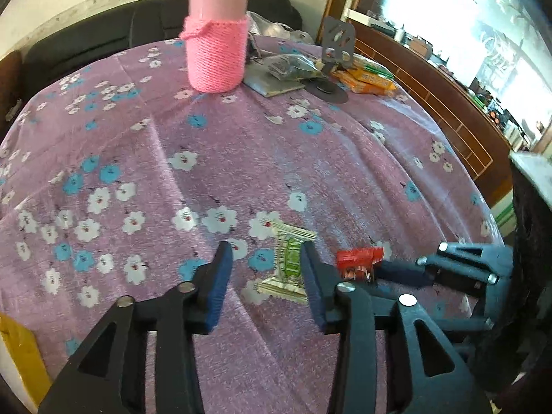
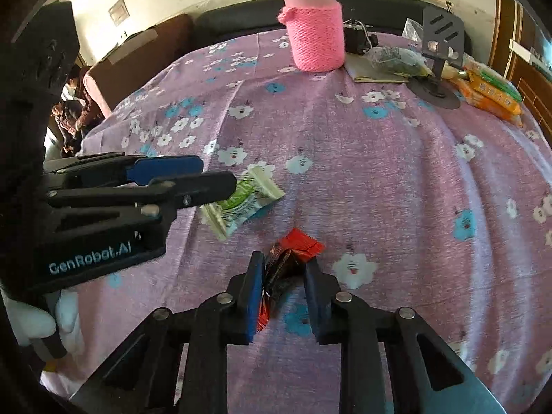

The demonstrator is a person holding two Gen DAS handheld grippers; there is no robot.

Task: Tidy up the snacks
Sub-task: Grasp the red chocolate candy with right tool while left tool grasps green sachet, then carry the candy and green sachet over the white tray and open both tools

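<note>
Left wrist view: the left gripper [image 1: 265, 258] has its jaws spread wide above the counter [image 1: 241, 158], which wears a purple flowered cloth. A green-and-white snack packet [image 1: 289, 262] lies flat on the cloth just inside the right jaw, touching or nearly touching it; the left jaw stands well clear of it. Beyond the right jaw, the right gripper [image 1: 376, 269] reaches in from the side with a red snack packet [image 1: 358, 262] at its tips. Far ahead of the jaws stands a pink bottle [image 1: 217, 34] in a knitted pink sleeve; its contents cannot be seen. To its right lie a clear bag [image 1: 293, 65] of dark stuff, a dark stand [image 1: 336, 48] and orange packs [image 1: 369, 81].

Right wrist view: the right gripper [image 2: 283, 269] has its jaws partly closed around the red snack packet [image 2: 293, 258], which stands crumpled between them; the left jaw touches it, while contact on the right jaw cannot be made out. The left gripper [image 2: 217, 176] comes in from the left, its body reading "GenRobot.AI", jaws apart over the green-and-white snack packet [image 2: 241, 203]. Only this view shows that lettering and a white-gloved hand [image 2: 51, 317] under the left gripper. Printing on the packets is too small to read.
</note>
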